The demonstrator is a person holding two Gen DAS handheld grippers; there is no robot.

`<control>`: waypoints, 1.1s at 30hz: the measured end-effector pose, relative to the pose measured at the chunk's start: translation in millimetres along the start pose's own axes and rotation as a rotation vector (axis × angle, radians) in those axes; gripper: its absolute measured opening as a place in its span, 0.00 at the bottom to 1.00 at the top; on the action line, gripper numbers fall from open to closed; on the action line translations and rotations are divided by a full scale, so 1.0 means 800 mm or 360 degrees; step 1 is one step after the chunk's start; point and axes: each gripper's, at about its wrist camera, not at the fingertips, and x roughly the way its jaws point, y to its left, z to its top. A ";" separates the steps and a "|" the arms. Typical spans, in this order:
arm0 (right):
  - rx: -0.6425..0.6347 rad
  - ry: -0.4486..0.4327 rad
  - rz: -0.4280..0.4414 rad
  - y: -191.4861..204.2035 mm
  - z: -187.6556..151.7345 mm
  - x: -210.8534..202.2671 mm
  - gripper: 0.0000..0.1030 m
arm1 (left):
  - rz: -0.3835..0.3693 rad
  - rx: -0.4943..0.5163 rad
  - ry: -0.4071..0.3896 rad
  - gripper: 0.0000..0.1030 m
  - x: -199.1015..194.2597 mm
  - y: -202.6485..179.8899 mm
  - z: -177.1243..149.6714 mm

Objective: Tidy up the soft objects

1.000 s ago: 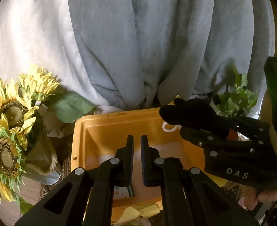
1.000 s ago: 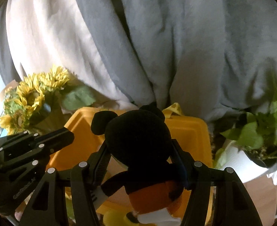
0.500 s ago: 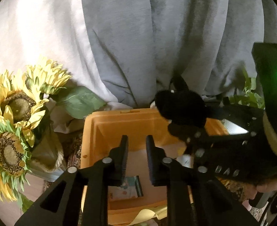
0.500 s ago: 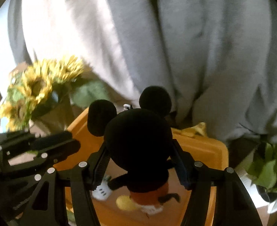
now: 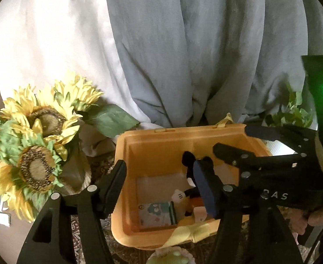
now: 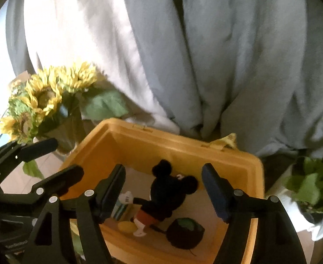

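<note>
While both jaws gape, mouse plush [image 6: 169,194] lies inside bin [image 6: 254,171].

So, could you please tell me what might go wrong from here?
1. The right gripper hangs open inside the yellow bin; lifting out could clip its rim.
2. The Mickey Mouse plush leans on a dark round toy and may topple.
3. The left gripper crowds the same opening.

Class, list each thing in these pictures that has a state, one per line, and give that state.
Left hand-held gripper: open, empty.
Right hand-held gripper: open, empty.
Mouse plush: lying in the bin, released.
Orange bin: uncovered.
Dark round plush: resting in the bin.
</note>
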 end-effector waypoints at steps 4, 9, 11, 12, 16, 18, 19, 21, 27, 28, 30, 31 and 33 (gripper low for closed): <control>0.0034 -0.0075 -0.0105 0.006 -0.002 -0.028 0.70 | 0.0002 -0.0019 -0.0038 0.68 -0.017 0.003 0.001; 0.0118 -0.0153 -0.0115 0.010 -0.010 -0.058 0.70 | -0.0007 -0.0019 -0.0098 0.78 -0.043 0.003 -0.003; 0.0149 -0.0183 -0.0122 0.013 -0.015 -0.070 0.70 | -0.0009 -0.0017 -0.0121 0.83 -0.054 0.005 -0.006; 0.0163 -0.0195 -0.0128 0.014 -0.018 -0.075 0.70 | -0.0009 -0.0017 -0.0128 0.84 -0.058 0.006 -0.008; 0.0195 -0.0223 -0.0150 0.021 -0.031 -0.093 0.71 | -0.0013 -0.0004 -0.0137 0.90 -0.072 0.006 -0.019; 0.0221 -0.0228 -0.0155 0.024 -0.038 -0.100 0.71 | -0.0019 -0.0010 -0.0131 0.90 -0.079 0.007 -0.027; 0.0231 -0.0239 -0.0162 0.026 -0.042 -0.104 0.71 | -0.0026 -0.0008 -0.0129 0.91 -0.081 0.008 -0.031; 0.0237 -0.0259 -0.0181 0.032 -0.051 -0.112 0.71 | -0.0048 0.0004 -0.0120 0.91 -0.087 0.009 -0.040; 0.0247 -0.0260 -0.0195 0.046 -0.077 -0.125 0.71 | -0.0061 0.0021 -0.0060 0.91 -0.091 0.012 -0.067; 0.0253 -0.0251 -0.0194 0.047 -0.082 -0.126 0.71 | -0.0066 0.0027 -0.0049 0.91 -0.091 0.012 -0.071; 0.0262 -0.0224 -0.0189 0.048 -0.091 -0.124 0.71 | -0.0064 0.0046 -0.0020 0.91 -0.089 0.012 -0.082; 0.0268 -0.0207 -0.0190 0.048 -0.096 -0.123 0.71 | -0.0067 0.0056 -0.0006 0.91 -0.088 0.012 -0.088; 0.0281 -0.0173 -0.0198 0.049 -0.106 -0.120 0.71 | -0.0075 0.0072 0.0011 0.91 -0.087 0.011 -0.096</control>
